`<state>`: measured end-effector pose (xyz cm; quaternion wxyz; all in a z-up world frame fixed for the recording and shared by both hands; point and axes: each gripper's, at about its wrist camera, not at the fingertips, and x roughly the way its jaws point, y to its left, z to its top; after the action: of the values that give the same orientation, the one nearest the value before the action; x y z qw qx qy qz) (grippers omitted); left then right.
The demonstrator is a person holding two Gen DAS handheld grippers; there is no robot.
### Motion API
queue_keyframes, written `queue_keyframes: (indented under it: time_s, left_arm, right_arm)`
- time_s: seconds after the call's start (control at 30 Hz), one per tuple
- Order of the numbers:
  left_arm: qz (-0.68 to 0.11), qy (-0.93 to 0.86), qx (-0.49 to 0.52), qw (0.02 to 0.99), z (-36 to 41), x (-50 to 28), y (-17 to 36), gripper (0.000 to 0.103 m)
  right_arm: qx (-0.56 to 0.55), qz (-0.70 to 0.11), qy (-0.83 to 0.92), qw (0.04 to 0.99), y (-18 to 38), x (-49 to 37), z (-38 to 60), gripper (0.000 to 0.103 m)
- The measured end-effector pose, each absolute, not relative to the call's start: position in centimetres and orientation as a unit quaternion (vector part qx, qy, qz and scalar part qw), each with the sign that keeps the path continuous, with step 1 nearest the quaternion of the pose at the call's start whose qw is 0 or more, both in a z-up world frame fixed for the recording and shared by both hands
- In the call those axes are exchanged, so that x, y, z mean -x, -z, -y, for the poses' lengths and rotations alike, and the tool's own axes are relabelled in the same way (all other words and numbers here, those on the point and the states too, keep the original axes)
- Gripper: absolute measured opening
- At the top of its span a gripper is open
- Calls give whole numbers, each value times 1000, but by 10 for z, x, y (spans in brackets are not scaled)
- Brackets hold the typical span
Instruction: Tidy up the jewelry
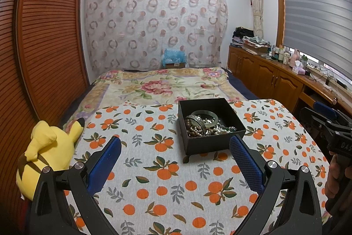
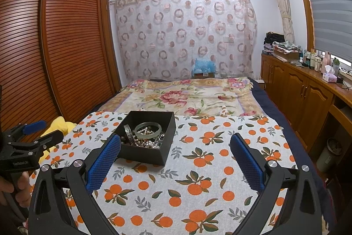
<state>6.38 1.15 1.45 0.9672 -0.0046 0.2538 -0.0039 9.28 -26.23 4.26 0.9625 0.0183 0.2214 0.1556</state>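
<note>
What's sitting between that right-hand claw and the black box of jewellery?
Nothing: only bare orange-printed tablecloth lies between the open right gripper and the black square jewellery box, as the right wrist view shows.

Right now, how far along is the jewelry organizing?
Nothing looks done yet: the pale green bangle, silver bracelet and tangled bead strands all sit heaped in the open black box on the orange-print cloth. Nothing is in hand; the left gripper and right gripper are both open and empty. All the sorting remains.
</note>
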Motion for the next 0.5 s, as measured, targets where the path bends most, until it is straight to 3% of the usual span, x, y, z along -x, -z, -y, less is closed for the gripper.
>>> queue_keyframes:
  time_s: [0.5]
  left_arm:
    - [-255, 4, 5, 967, -12, -65, -15, 95]
  right_arm:
    - [-18, -224, -157, 962, -37, -92, 259, 101]
